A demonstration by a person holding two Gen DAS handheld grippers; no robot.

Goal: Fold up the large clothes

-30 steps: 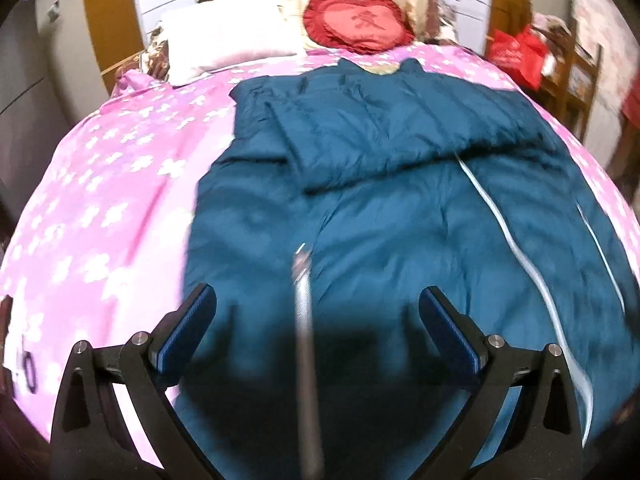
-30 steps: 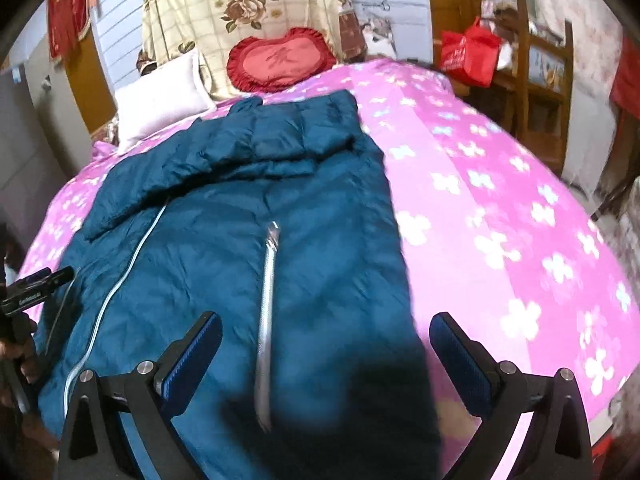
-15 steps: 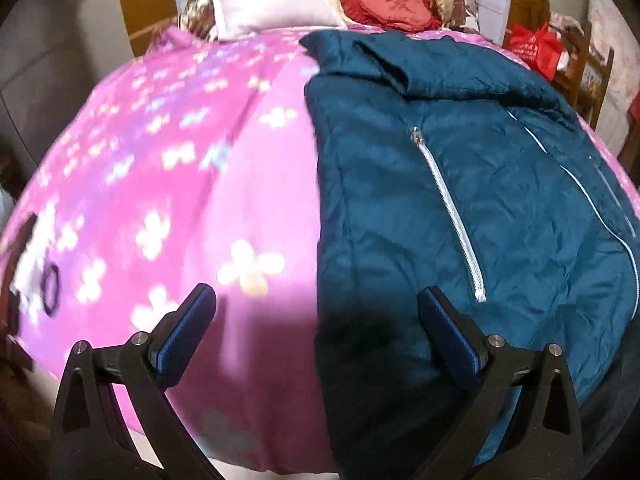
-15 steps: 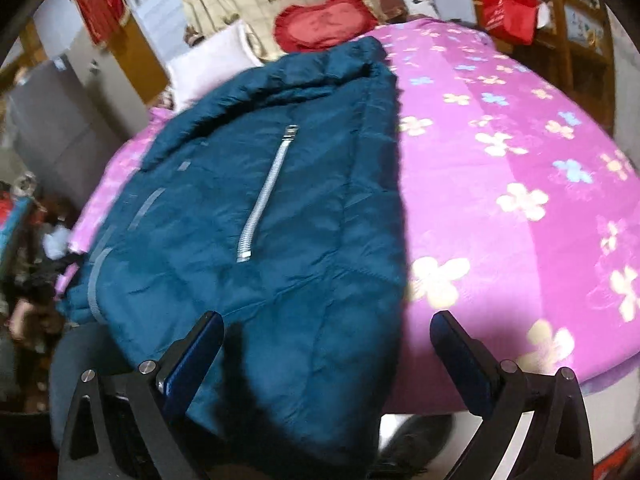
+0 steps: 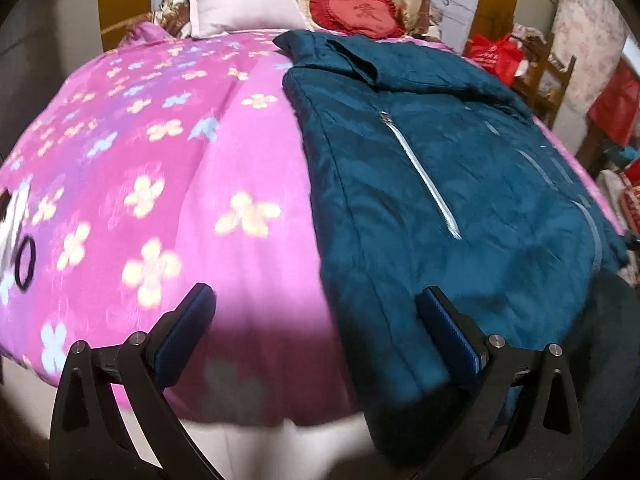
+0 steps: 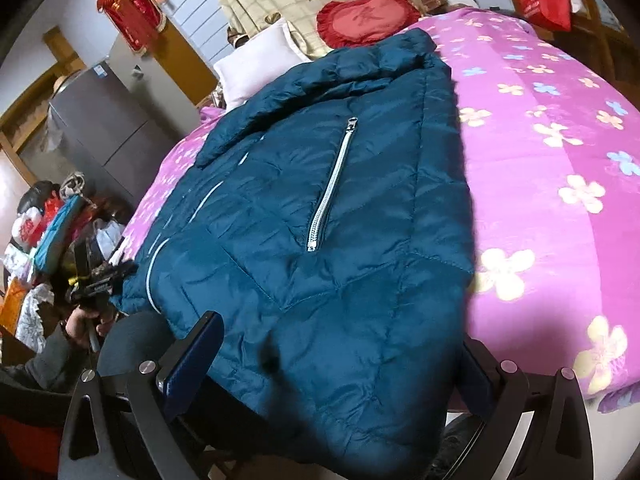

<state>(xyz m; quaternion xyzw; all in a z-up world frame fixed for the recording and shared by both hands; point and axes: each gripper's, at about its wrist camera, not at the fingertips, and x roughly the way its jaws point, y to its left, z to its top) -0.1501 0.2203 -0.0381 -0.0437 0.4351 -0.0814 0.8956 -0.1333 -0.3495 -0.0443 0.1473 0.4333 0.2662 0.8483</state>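
Left wrist view low at the bed's (image 5: pixel 168 184) foot edge, facing the headboard, right wrist view likewise, close over the jacket's (image 6: pixel 320 264) hem, both sharing jacket (image 5: pixel 460 200), red cushion (image 5: pixel 360 10).

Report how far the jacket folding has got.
Done: the teal quilted jacket lies spread on the pink flowered bedspread, sleeves folded across its top. In hand: nothing; the left gripper and right gripper are open at its hem. Left: folding the body.
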